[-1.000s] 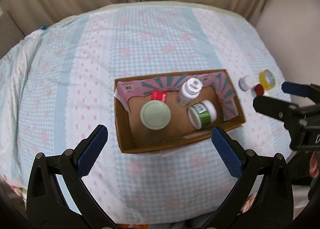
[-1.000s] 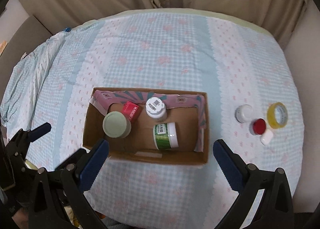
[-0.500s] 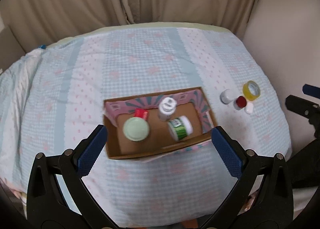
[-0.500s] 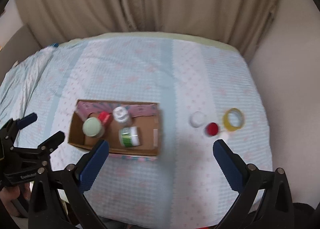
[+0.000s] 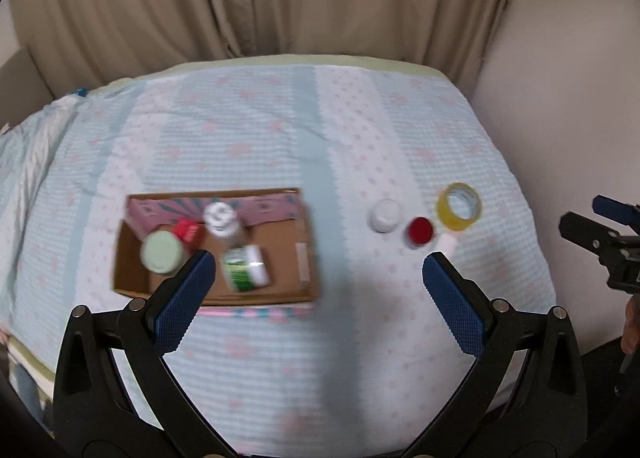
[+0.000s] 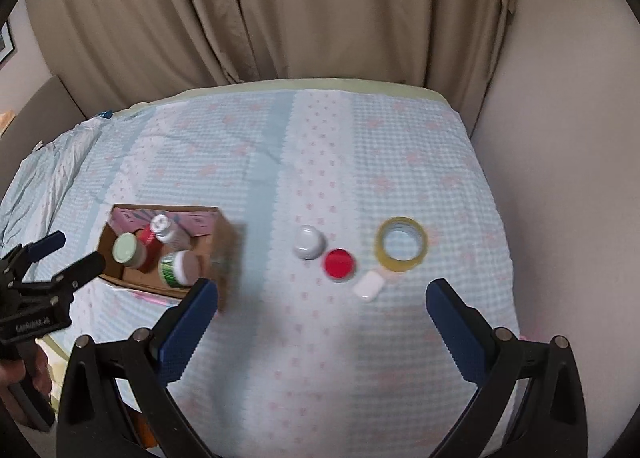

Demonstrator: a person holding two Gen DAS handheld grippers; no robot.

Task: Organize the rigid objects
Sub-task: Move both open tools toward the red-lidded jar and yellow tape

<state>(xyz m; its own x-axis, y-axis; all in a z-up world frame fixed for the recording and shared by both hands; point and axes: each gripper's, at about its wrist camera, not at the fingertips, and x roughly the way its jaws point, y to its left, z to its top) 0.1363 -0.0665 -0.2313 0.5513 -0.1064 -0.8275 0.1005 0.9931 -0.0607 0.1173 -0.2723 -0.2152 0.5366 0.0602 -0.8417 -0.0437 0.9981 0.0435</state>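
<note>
Left gripper [image 5: 318,290]: black frame, blue ribbed pads, jaws spread wide, empty. Right gripper [image 6: 320,312]: same build, likewise wide, empty. Open cardboard box [image 5: 306,258], pink-lined, ahead-left of both; holds mint-lidded jar [image 5: 161,251], white-capped bottle [image 5: 221,218], green-labelled tub [image 5: 245,269] on side, red item [image 5: 188,231]. Ahead-right on gingham quilt [image 6: 320,162]: round white jar [image 6: 308,242], red-lidded jar [image 6: 339,264], small white rounded piece [image 6: 368,285], yellow tape ring [image 6: 401,244].

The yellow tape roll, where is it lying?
In the right wrist view, the yellow tape roll lies on the bedspread, right of the red lid.
</note>
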